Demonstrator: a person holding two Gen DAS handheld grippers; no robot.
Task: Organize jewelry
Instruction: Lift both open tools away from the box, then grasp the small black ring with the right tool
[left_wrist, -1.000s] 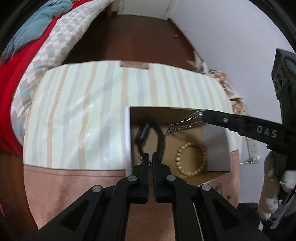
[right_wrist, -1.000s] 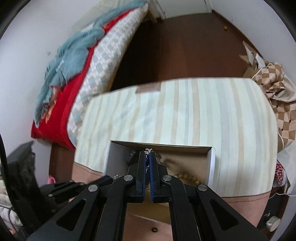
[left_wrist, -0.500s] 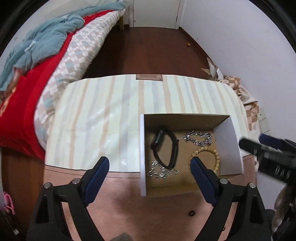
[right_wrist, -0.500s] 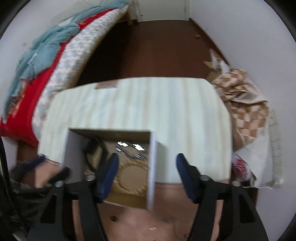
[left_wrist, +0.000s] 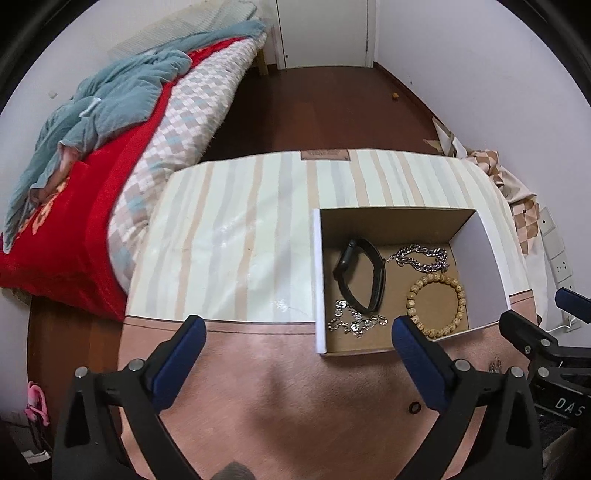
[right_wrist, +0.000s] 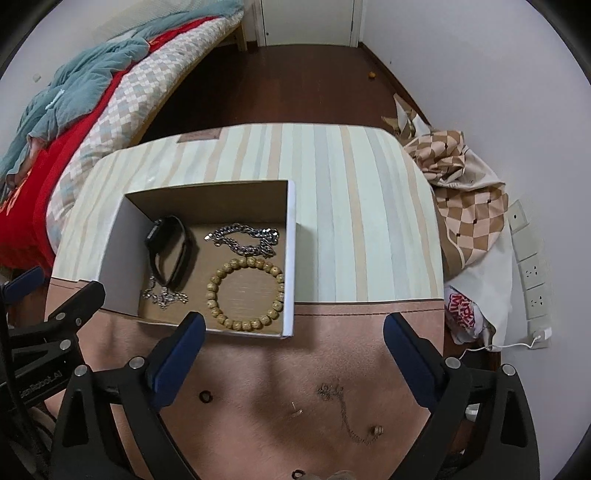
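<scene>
An open cardboard box (right_wrist: 291, 258) is seen on a table covered with a striped cloth (right_wrist: 362, 206); the near part of the cover is plain pink-brown. Four pieces are held in the box: a black smart band (right_wrist: 170, 251) at its left side, a chunky silver chain (right_wrist: 243, 238) at its far right, a wooden bead bracelet (right_wrist: 245, 293) at its near right, and a thin silver chain (right_wrist: 164, 293) at the near left, just beside the band.

Outside the box, on the pink-brown strip near its front, a thin brownish chain (right_wrist: 341, 413), a small stud-like piece (right_wrist: 295, 410) and two small dark rings (right_wrist: 204, 397) are seen; exact types cannot be told.

The left gripper (left_wrist: 295, 332) is seen with jaws spread wide and opening, nothing between the blue pads. The right gripper (right_wrist: 293, 328) is likewise wide and opening, empty, in front of the box.

Readable writing: "DAS" on the right gripper body in the left wrist view; "Robot_AI" partly legible on the left gripper in the right wrist view. Red lettering on a bag (right_wrist: 461, 306) to the right of the table is unreadable.
</scene>
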